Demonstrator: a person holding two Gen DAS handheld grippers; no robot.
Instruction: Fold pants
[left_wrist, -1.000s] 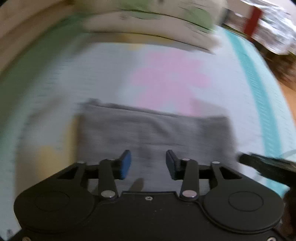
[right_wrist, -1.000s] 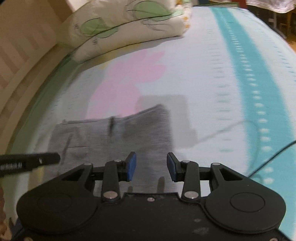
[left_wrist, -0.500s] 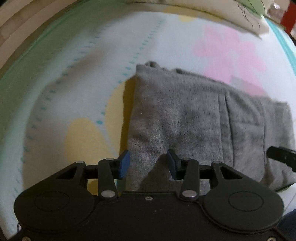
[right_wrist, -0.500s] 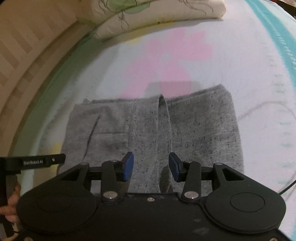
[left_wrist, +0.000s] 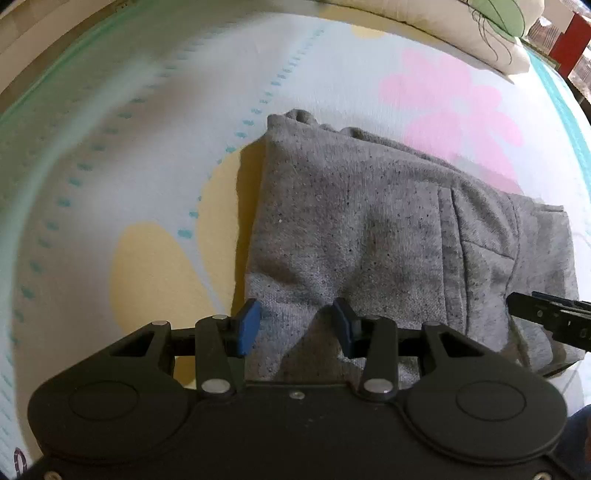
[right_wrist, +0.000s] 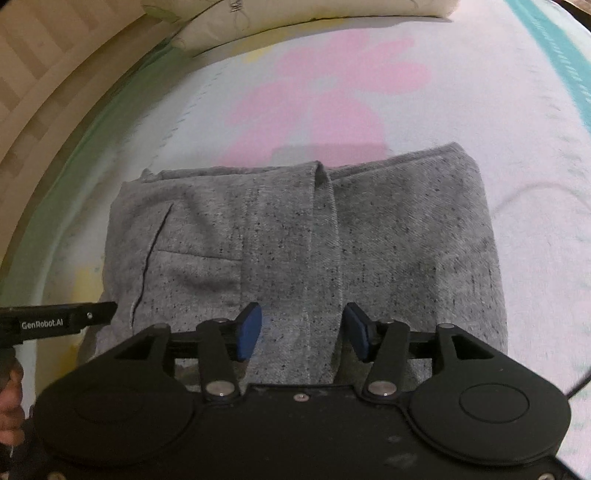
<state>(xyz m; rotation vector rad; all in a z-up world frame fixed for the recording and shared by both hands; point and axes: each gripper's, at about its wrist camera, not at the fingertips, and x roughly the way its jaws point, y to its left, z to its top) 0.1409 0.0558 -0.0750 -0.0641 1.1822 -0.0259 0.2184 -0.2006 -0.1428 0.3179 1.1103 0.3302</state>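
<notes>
- Right now the pants (left_wrist: 388, 236), grey and speckled, lie folded into a thick rectangle on the bedsheet (left_wrist: 129, 147), with pink and yellow flower shapes printed around them.
- Down over the near left corner of that bundle hangs my left gripper (left_wrist: 295, 326); its blue pads stand apart with cloth showing in the gap below, and neither pad presses on it as far as I can see.
- Over the near edge of the pants (right_wrist: 306, 236), about the middle, hangs my right gripper (right_wrist: 303, 330); its jaws are opening, the fabric's vertical seam lies under the gap, and nothing is pinched.
- From the left wrist view, the tip of my right gripper pokes in over the right near part of the pants.
- From the right wrist view, my left gripper (right_wrist: 92, 315) reaches in from the left edge, its tip just at the left side of the bundle, beside a slanted pocket slit.
- Far beyond the pants, a cream pillow (right_wrist: 295, 18) with green leaf drawings sits at the head of the bed.
- Along the left, a wooden bed frame (right_wrist: 48, 85) curves beside the sheet's green border.
</notes>
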